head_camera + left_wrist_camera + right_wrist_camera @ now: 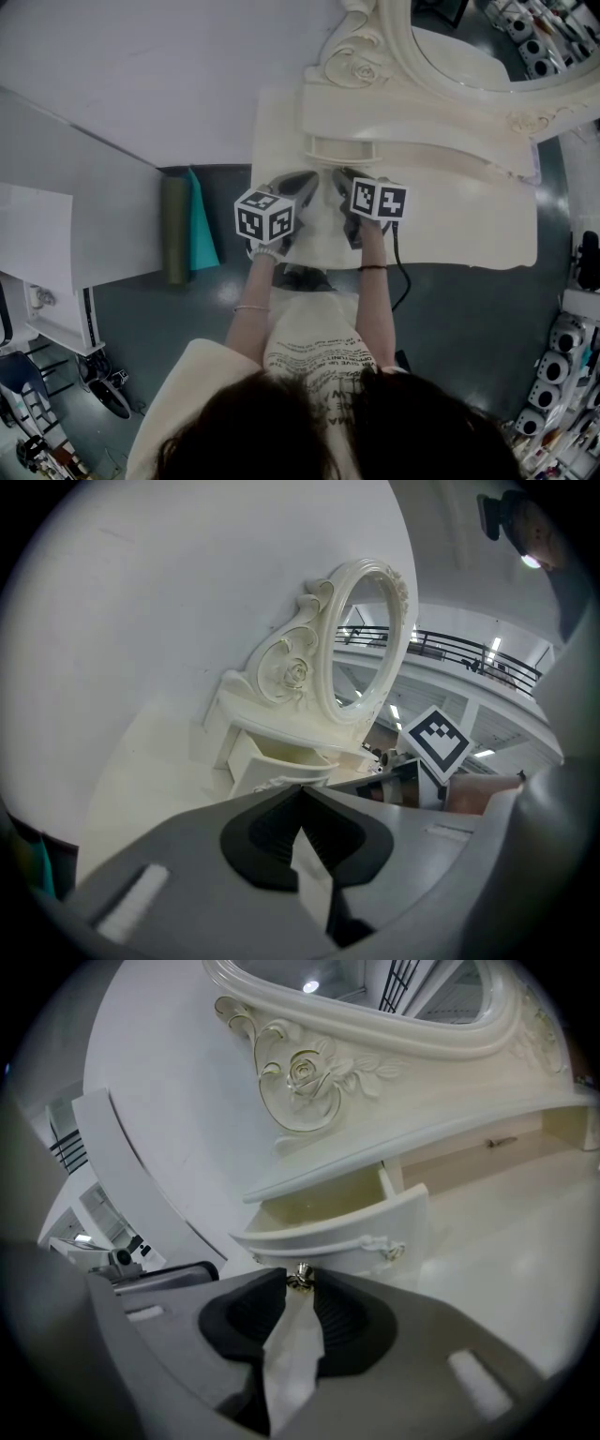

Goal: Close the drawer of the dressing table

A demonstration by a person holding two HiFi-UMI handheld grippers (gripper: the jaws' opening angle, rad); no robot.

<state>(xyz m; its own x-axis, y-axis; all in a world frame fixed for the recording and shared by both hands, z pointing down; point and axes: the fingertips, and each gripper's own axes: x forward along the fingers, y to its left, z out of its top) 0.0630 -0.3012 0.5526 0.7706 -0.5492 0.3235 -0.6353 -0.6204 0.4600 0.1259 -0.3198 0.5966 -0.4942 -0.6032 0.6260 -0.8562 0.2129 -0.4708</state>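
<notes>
The cream dressing table (459,225) carries a small curved drawer (347,1227) under its carved mirror frame, and the drawer stands pulled out, its inside showing. My right gripper (300,1281) is closed on the drawer's small metal knob (300,1277), which sits between the fingertips at the drawer front. My left gripper (302,794) is shut with nothing in it, held just left of the drawer (281,766) above the tabletop. In the head view both grippers, left (302,184) and right (345,180), hover side by side before the drawer (339,150).
The oval mirror (469,37) rises behind the drawer. A second open compartment (487,1147) runs under the shelf to the right. A green roll (175,230) and a teal sheet (202,230) stand on the floor left of the table, beside white panels (66,216).
</notes>
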